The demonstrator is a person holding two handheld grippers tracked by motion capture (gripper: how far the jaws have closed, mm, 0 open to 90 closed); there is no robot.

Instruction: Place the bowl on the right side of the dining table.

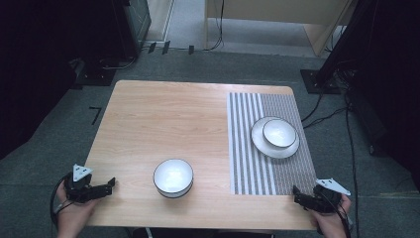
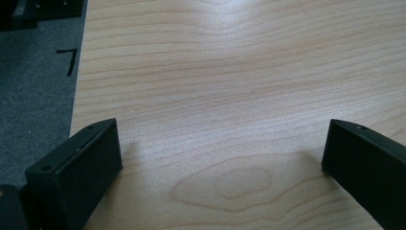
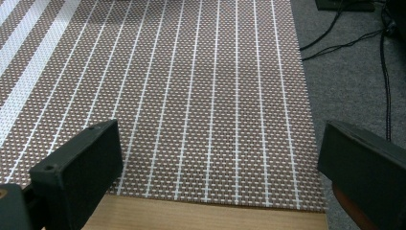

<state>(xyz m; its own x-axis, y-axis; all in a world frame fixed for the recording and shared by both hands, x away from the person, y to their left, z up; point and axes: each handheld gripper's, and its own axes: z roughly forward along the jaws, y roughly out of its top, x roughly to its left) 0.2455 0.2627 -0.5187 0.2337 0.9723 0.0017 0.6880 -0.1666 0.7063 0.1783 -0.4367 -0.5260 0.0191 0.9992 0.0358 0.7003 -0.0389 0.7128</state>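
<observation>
the left gripper (image 1: 101, 190) and right gripper (image 1: 303, 199) are held at the table's (image 1: 163, 114) near corners, fingers spread, nothing gripped. the white bowl (image 1: 173, 177) is seen between them, near-centre.

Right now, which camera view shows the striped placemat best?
The high view shows the placemat best: its whole outline lies on the right part of the table, with the plate and a small bowl on it. The right gripper view shows its weave close up between the open jaws. The left gripper view shows bare wood.
</observation>
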